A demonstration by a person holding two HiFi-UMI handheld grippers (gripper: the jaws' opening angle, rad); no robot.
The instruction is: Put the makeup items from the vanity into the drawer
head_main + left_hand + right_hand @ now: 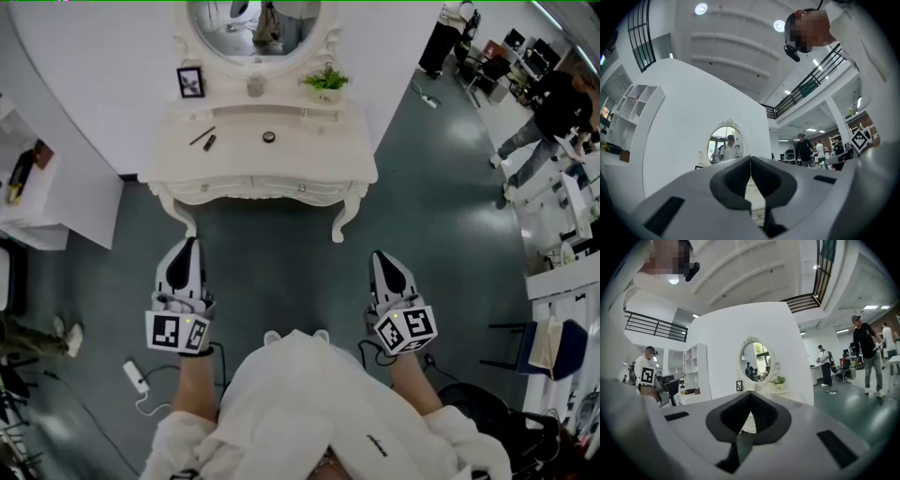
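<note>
Currently: step zero, the approach. You stand on the floor in front of the vanity, well apart from it, and nothing has been picked up.

Left gripper [190,246]: fingers [736,180] pressed together, nothing between them. Right gripper [381,259]: fingers [764,414] likewise pressed together and empty. Both are held low at your sides and point toward the vanity.

Task items, all lying on the vanity worktop [309,141]:
- slim dark stick, probably a liner pencil [202,136], lying at a slant on the left
- short dark tube [209,142], just beside the pencil
- round compact [269,137], near the centre

The drawer [251,186] under the worktop is shut, and its two knobs [302,187] are visible. The picture frame [190,82] and potted plant [326,82] stand at the back below the mirror [253,23] and are not task items.

Judgement on the next move: step closer, spread one pair of fingers, take a knob and pull the drawer out before lifting any item. The pencil and tube lie close together, so pick them one at a time.
</note>
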